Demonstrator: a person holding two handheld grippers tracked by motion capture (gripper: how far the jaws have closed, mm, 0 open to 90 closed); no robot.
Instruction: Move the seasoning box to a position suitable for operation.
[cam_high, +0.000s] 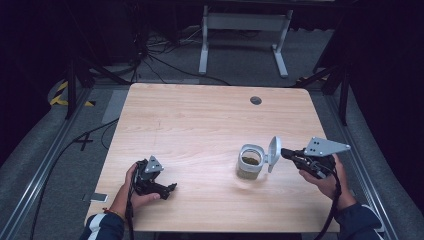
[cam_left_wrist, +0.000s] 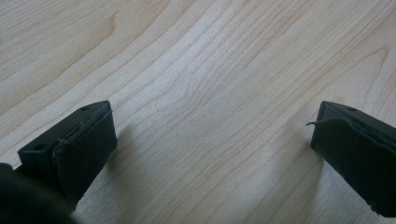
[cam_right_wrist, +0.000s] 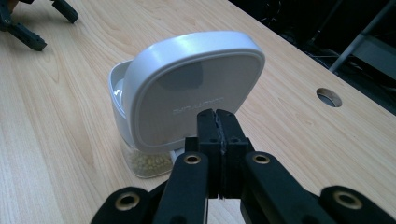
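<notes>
A clear jar (cam_high: 249, 167) with small yellow-green grains in the bottom stands on the wooden table (cam_high: 200, 120), right of centre. Its white hinged lid (cam_high: 273, 152) is flipped up on the right side. My right gripper (cam_high: 285, 152) is shut, and its tips sit against the lid's outer face. In the right gripper view the closed jaws (cam_right_wrist: 217, 116) meet in front of the lid (cam_right_wrist: 187, 84), with the jar (cam_right_wrist: 147, 163) behind it. My left gripper (cam_high: 170, 189) rests low at the front left, open over bare wood (cam_left_wrist: 210, 149).
A round cable hole (cam_high: 256, 100) sits near the table's far edge (cam_right_wrist: 329, 97). Cables and a white metal frame (cam_high: 245, 30) lie on the floor beyond the table. The left gripper (cam_right_wrist: 28, 28) shows at the top left of the right gripper view.
</notes>
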